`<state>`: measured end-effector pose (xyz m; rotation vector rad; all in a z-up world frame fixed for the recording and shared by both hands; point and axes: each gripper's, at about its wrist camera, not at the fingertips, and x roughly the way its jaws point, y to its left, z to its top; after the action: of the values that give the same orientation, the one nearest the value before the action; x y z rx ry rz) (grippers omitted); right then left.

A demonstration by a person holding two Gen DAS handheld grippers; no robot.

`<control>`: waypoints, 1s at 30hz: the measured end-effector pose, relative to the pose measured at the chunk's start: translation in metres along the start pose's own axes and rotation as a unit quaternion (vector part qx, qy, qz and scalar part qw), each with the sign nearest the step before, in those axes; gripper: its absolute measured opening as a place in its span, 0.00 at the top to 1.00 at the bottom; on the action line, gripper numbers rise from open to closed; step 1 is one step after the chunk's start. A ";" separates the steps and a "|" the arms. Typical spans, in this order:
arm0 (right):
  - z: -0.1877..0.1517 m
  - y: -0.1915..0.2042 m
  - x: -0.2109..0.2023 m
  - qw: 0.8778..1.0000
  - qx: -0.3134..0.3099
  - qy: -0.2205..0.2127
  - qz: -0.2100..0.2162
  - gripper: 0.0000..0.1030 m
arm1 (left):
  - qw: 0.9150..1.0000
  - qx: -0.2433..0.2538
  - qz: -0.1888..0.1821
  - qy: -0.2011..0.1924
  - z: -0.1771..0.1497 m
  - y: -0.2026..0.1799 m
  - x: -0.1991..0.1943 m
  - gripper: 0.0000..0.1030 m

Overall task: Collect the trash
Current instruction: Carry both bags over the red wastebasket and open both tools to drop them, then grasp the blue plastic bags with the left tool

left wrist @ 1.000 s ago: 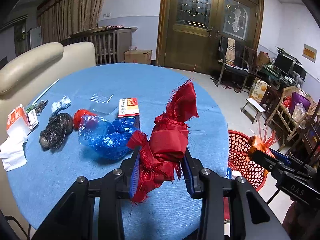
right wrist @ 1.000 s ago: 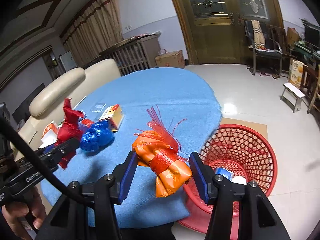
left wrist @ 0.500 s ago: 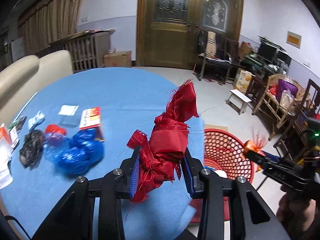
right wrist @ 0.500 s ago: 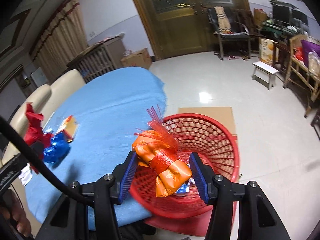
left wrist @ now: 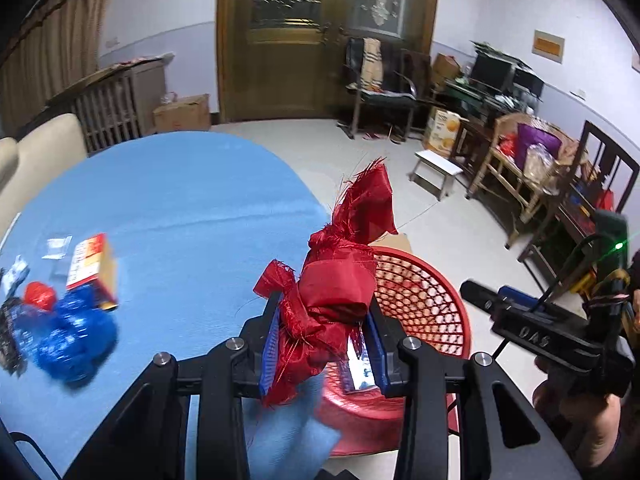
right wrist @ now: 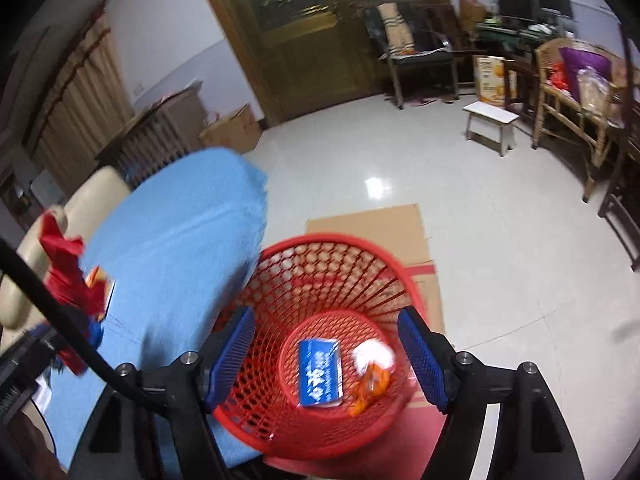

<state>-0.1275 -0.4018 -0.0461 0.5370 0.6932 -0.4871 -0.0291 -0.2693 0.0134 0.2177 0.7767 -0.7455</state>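
Red cloth bundle (left wrist: 336,292) clamped in downward-tilted left tool (left wrist: 323,340).

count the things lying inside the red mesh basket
3, at the bottom of the red mesh basket: flat blue packet centre, white wad right of it, orange wrapped bundle just below. Others may be hidden.
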 end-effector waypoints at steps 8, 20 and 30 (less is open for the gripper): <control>0.018 -0.024 -0.026 0.998 0.044 -0.039 -0.003 0.25 | 0.999 0.026 -0.037 0.029 0.013 -0.035 0.034 0.62; 0.032 -0.034 -0.054 0.995 0.059 -0.076 0.004 0.25 | 0.993 0.093 -0.001 0.071 0.008 -0.068 0.076 0.25; 0.029 -0.013 -0.048 0.996 0.050 -0.071 0.029 0.25 | 0.999 0.032 0.015 0.027 0.015 -0.016 0.022 0.25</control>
<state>-0.1544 -0.4175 0.0024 0.6092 0.5183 -0.5023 -0.0212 -0.2992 0.0105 0.3077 0.7996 -0.7381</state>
